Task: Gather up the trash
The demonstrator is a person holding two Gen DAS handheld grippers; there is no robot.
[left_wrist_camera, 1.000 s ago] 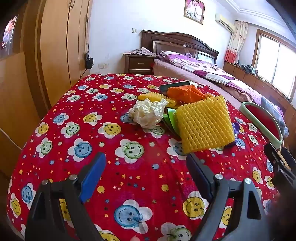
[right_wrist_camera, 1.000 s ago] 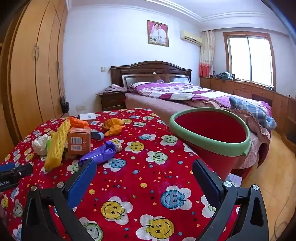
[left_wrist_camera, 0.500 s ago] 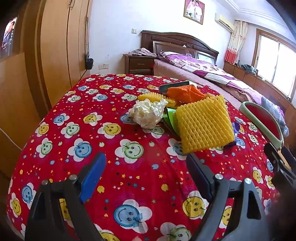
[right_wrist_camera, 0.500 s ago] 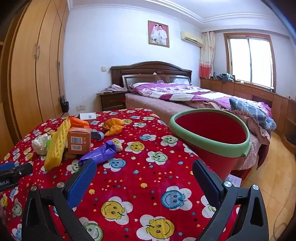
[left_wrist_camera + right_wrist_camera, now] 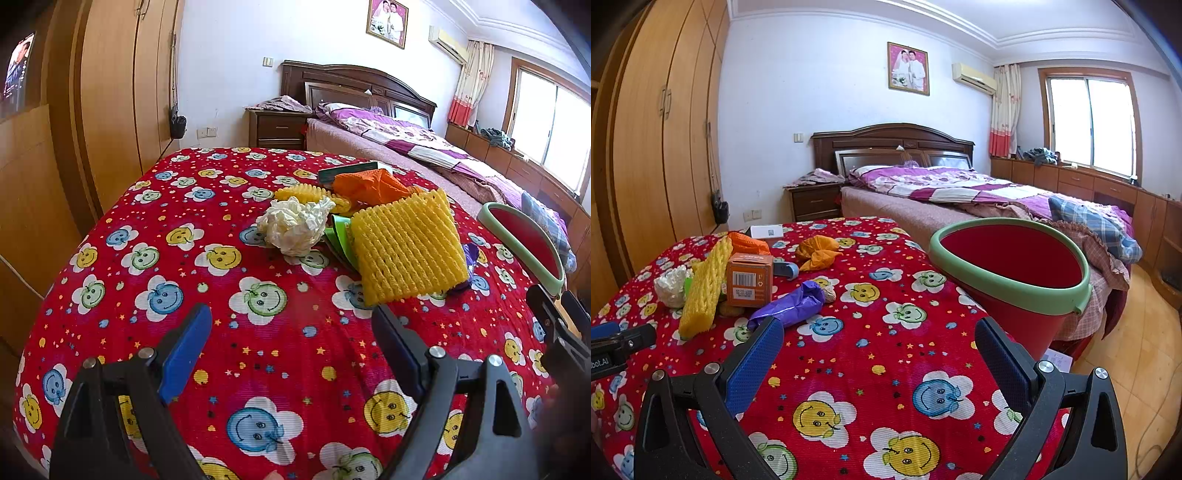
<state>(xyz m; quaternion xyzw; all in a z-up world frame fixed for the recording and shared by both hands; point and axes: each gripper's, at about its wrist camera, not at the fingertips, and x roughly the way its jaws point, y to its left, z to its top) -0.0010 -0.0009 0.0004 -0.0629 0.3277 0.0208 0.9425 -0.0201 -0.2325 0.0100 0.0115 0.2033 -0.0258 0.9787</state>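
Note:
A heap of trash lies on the red smiley tablecloth (image 5: pixel 258 350): a crumpled white paper ball (image 5: pixel 295 225), a yellow foam net (image 5: pixel 406 247), orange netting (image 5: pixel 369 184), a green wrapper (image 5: pixel 341 236). The right wrist view adds an orange box (image 5: pixel 750 280), a purple wrapper (image 5: pixel 790 304) and an orange wad (image 5: pixel 816 253). A red bucket with a green rim (image 5: pixel 1012 273) stands off the table's right edge. My left gripper (image 5: pixel 291 332) is open and empty, short of the heap. My right gripper (image 5: pixel 879 339) is open and empty, between heap and bucket.
A bed (image 5: pixel 960 192) and a nightstand (image 5: pixel 812 199) stand behind the table. Wooden wardrobes (image 5: pixel 665 129) line the left wall. A low cabinet (image 5: pixel 1108 192) runs under the window. The right gripper shows at the left wrist view's right edge (image 5: pixel 561 332).

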